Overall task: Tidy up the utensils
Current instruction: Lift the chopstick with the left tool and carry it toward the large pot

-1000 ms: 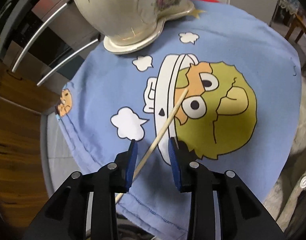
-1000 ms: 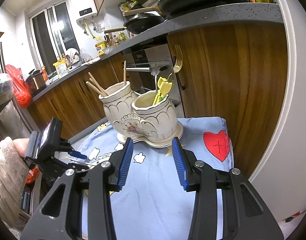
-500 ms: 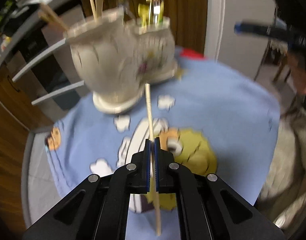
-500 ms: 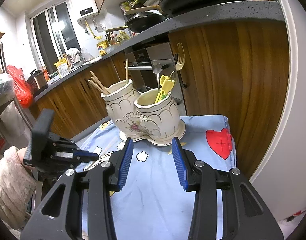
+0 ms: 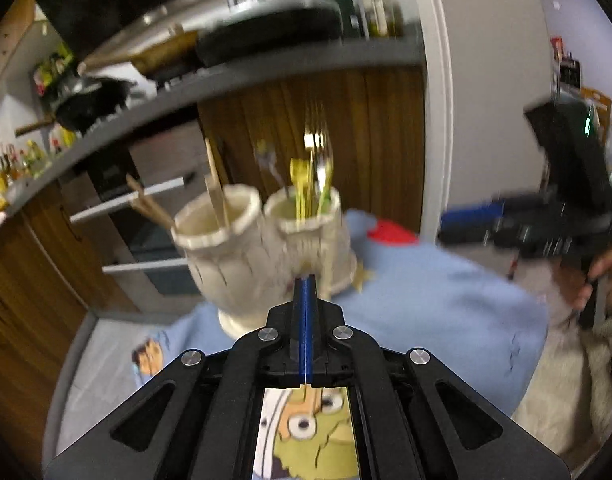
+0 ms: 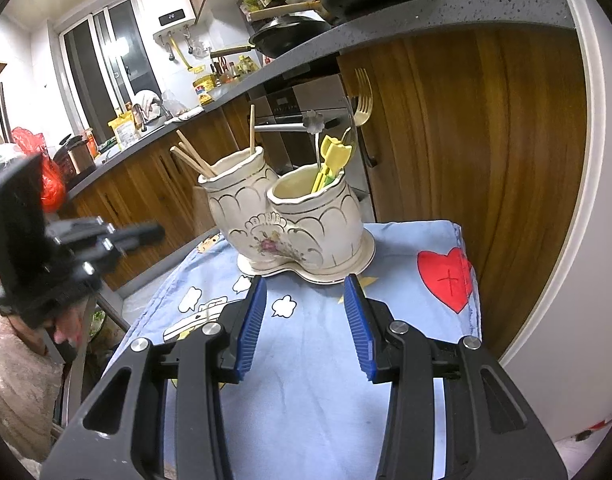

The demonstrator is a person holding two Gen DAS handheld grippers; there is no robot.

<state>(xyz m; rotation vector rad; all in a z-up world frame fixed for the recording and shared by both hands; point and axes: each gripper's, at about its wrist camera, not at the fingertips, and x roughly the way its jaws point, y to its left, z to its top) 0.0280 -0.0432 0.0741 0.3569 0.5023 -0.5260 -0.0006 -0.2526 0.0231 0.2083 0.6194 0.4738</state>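
Note:
A cream double-pot utensil holder (image 6: 290, 220) stands on the blue cartoon cloth (image 6: 306, 360). Its left pot holds wooden chopsticks (image 6: 194, 160); its right pot holds yellow utensils (image 6: 331, 160) and a gold fork (image 6: 361, 100). My left gripper (image 5: 306, 280) is raised in front of the holder (image 5: 262, 248) with its jaws pressed together on a wooden chopstick, of which only a small tip (image 5: 304, 389) shows below the pads. My right gripper (image 6: 304, 320) is open and empty above the cloth, short of the holder. The left gripper also shows blurred at the left in the right wrist view (image 6: 146, 234).
A grey counter (image 6: 425, 20) with pans overhangs wooden cabinets (image 6: 485, 140) behind the holder. An oven with metal handles (image 5: 146, 268) stands to the left. A white door frame (image 6: 593, 200) is at the right. The table's edge drops off at the left.
My left gripper shut on the chopstick lying on the cloth, lifted it and tilted up to face the holder. My right gripper stayed open and nearly still.

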